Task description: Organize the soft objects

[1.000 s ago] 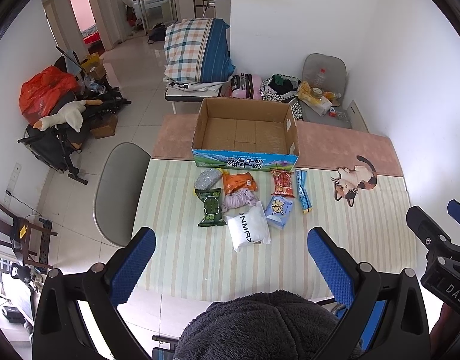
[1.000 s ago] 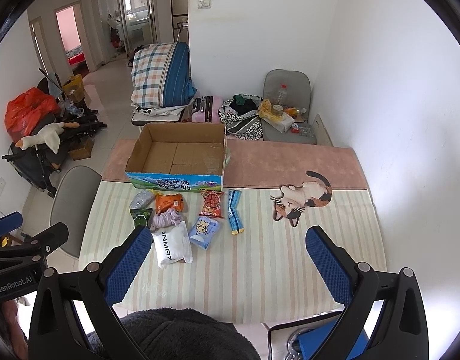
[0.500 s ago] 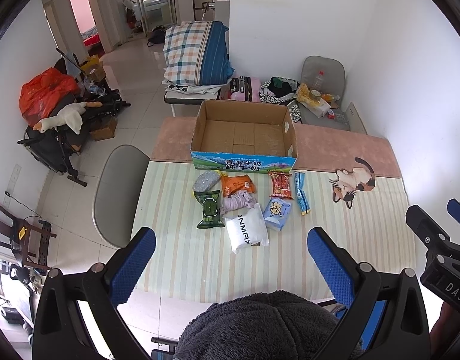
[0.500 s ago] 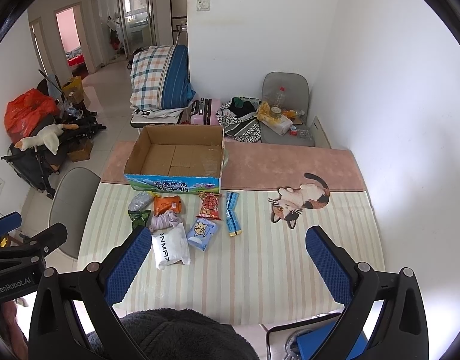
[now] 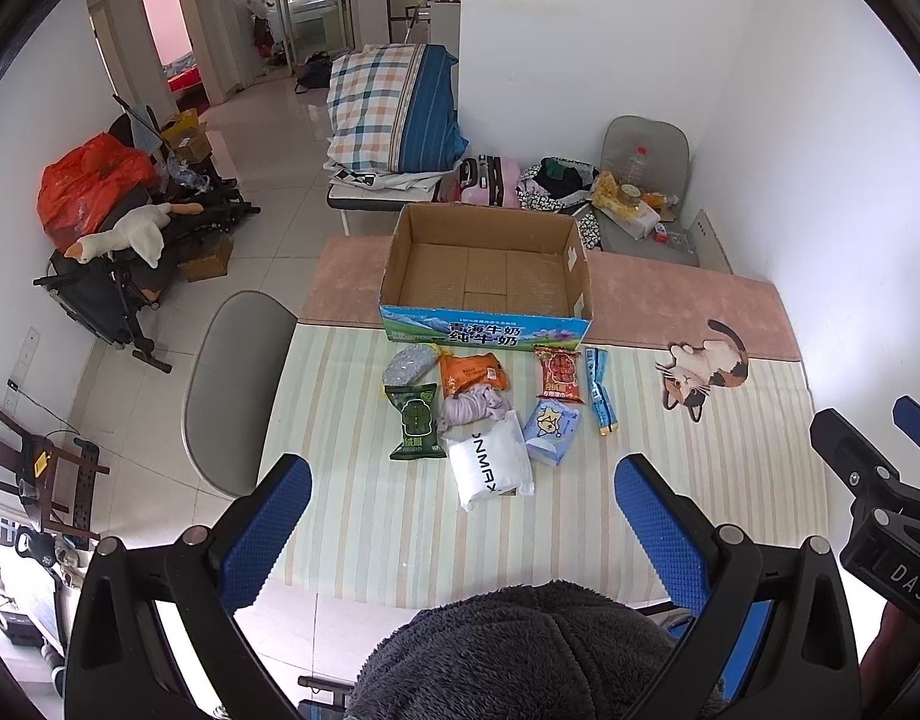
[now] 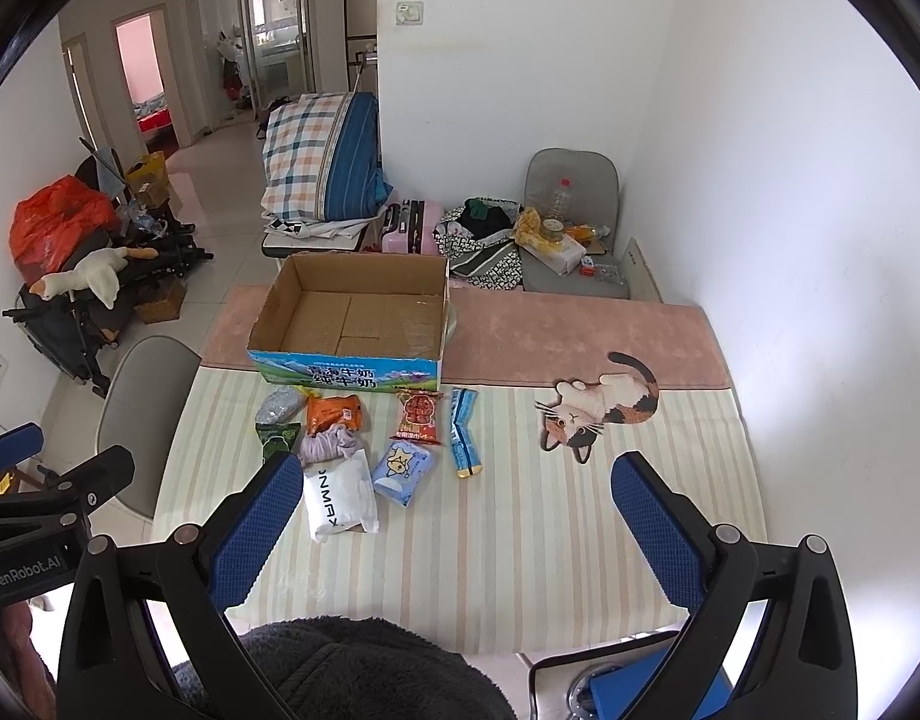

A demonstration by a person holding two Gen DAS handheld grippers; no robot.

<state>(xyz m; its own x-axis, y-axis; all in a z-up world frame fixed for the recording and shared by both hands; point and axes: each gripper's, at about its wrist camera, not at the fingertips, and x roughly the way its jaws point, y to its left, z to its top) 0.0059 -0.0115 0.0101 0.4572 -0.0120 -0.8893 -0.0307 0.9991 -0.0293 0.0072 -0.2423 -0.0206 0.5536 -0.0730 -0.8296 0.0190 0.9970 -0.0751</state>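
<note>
An open, empty cardboard box stands at the table's far side. In front of it lie several soft packs: a white pouch, a green pack, a lilac cloth bundle, an orange pack, a red pack, a pale blue tissue pack, a blue stick pack and a grey pouch. My left gripper and right gripper are both open and empty, held high above the table's near edge.
A cat-shaped mat lies at the right. A pink runner covers the far edge. A grey chair stands at the table's left. The person's dark fleece fills the bottom. Floor clutter lies beyond.
Both grippers have drifted slightly back and up, so the table objects sit a little higher in view. Nothing on the table has moved.
</note>
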